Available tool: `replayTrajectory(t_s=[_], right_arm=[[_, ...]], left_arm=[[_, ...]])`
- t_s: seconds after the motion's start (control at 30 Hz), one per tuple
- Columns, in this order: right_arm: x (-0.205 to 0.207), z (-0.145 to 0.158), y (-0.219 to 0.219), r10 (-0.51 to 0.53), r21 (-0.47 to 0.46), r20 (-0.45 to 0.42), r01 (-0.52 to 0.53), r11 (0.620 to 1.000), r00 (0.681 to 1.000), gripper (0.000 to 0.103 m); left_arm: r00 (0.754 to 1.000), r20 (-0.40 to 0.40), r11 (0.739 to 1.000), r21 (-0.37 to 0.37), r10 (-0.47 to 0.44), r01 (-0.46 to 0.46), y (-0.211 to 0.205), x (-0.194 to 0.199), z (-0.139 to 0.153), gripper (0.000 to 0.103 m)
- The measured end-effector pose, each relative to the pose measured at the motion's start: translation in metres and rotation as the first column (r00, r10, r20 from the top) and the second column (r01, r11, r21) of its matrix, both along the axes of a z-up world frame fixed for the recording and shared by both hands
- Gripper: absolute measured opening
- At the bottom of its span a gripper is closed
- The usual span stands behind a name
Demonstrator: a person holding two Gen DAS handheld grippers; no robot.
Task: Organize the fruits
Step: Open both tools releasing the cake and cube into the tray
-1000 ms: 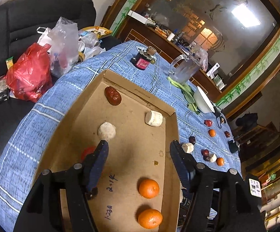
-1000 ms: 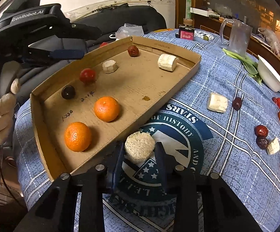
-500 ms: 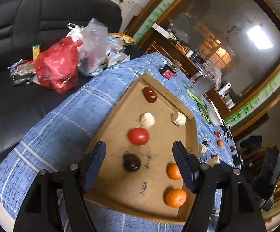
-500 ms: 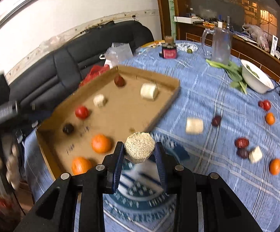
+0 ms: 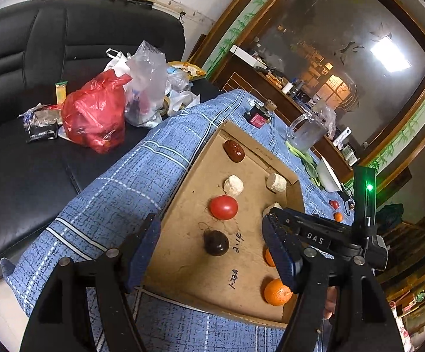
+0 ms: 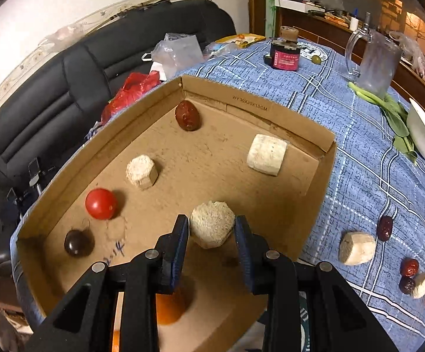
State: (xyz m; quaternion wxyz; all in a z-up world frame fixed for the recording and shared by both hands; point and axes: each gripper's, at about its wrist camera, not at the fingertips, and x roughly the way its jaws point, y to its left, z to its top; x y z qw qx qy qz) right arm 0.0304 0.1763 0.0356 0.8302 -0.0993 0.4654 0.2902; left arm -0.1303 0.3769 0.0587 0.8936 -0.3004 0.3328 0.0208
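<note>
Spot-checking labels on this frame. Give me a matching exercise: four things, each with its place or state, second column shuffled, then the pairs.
Things:
1. red tomato
2. beige chunk
3. glass pitcher
4. left claw

Places or states:
A. on the blue tablecloth, outside the cardboard tray
B. open, holding nothing
C. gripped by the right claw
D. lying on the tray floor beside a dark plum

Pairs: 1-D, 2-C, 3-A, 4-B

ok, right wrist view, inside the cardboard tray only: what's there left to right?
dark plum → red tomato → pale chunk on the tray floor → red date → pale chunk gripped by the right gripper → white block. Oranges under the gripper left out, mostly hidden.
</note>
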Motion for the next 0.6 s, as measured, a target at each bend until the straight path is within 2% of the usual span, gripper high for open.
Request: replayTrajectory(t_s=[0.2, 0.33, 0.47, 0.6], right_arm=[[-0.013, 0.022, -0.019, -0.037, 0.051, 0.053, 0.035, 0.998, 0.998, 0.043], [-0.041, 0.043, -0.059, -0.119, 0.14, 0.108, 0.103, 0.985, 0.987, 0.065], [-0.074, 0.051, -0.105, -0.22, 0.199, 0.13, 0.192, 0.961, 0.967, 0.065], [-0.101, 0.05, -0.151, -0.327, 0.268, 0.098, 0.292, 0.918, 0.94, 0.067]], left_arm=[[1.0, 0.006, 1.0, -0.008, 0.005, -0.005, 0.0, -0.005, 0.004, 0.071], [1.0, 0.016, 1.0, 0.003, 0.008, -0.008, -0.003, -0.007, 0.01, 0.071], [1.0, 0.012, 1.0, 0.014, -0.009, 0.009, -0.012, -0.008, 0.014, 0.071], [0.999, 0.023, 0.999, 0.03, -0.031, 0.03, -0.024, -0.012, 0.024, 0.071]])
